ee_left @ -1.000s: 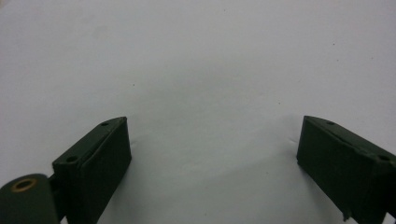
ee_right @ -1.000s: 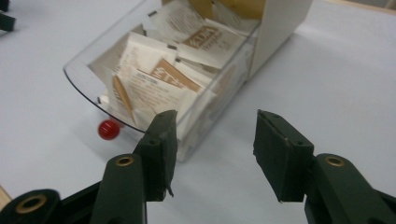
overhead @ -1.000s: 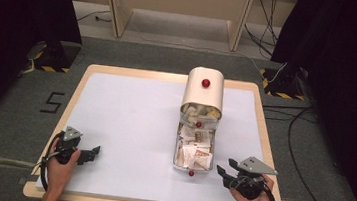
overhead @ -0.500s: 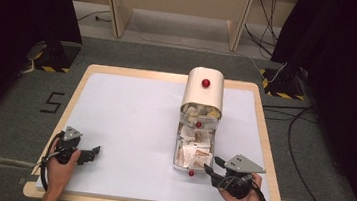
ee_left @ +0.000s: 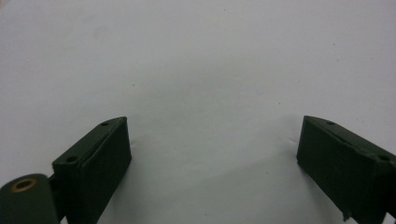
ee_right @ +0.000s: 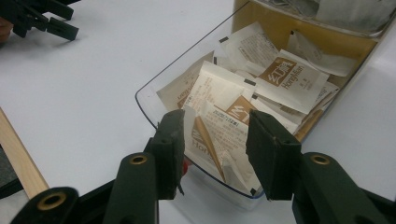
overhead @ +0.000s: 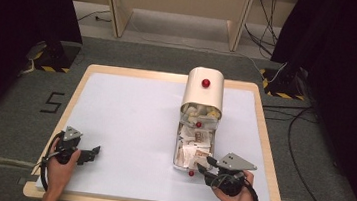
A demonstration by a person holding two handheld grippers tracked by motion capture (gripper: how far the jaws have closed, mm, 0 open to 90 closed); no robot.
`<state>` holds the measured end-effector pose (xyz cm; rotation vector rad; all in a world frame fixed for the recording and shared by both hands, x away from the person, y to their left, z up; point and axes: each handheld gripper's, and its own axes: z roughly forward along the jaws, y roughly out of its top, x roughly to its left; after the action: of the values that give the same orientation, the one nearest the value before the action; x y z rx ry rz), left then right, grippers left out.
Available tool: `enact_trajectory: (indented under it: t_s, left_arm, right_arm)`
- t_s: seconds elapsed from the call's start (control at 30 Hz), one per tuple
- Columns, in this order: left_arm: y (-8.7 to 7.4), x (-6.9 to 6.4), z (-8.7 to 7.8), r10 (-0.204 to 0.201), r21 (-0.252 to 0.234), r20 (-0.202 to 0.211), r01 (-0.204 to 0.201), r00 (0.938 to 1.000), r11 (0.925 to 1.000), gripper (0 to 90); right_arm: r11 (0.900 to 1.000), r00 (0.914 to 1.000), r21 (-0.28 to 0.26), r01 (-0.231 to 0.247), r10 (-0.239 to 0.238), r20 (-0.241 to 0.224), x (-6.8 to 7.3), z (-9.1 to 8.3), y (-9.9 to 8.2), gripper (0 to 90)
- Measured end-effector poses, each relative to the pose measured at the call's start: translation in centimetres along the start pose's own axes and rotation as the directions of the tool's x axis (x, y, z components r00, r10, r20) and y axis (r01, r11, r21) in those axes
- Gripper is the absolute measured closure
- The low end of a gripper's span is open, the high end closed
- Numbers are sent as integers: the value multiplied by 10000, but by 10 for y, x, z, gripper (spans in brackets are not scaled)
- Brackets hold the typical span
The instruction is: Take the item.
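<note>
The right gripper (ee_right: 212,154) hovers at the near end of a clear drawer (ee_right: 154,109) of paper sachets (ee_right: 280,77) — its jaws, just closing, stand partly apart around one upright sachet (ee_right: 217,135), pads not pressing it. The drawer is pulled out from a white box (overhead: 203,90) on the white table (overhead: 129,120). The left gripper (overhead: 91,150) rests wide open and empty — well apart, near the table's front-left edge.
</note>
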<state>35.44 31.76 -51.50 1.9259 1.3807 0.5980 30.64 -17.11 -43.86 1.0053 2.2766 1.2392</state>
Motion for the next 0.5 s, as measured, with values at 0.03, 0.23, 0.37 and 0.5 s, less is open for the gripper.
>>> enact_trajectory:
  t_s: [0.03, 0.23, 0.37, 0.5]
  left_arm:
    - [0, 0, 0, 0, 1, 2, 0, 10000, 10000, 90]
    - [0, 0, 0, -3, -3, 3, 3, 10000, 10000, 90]
    - [0, 0, 0, 0, 1, 1, 0, 10000, 10000, 90]
    - [0, 0, 0, -1, 0, 1, 1, 10000, 10000, 90]
  right_arm:
    - [10000, 10000, 9, 25, -25, -13, 0, 1, 0, 575]
    - [10000, 9998, 2, -53, 53, -168, -1, 8, -2, 587]
    - [9999, 9995, 22, -132, 133, -270, -1, 14, -3, 601]
    - [9996, 9986, 40, -271, 273, -460, -5, 22, -6, 648]
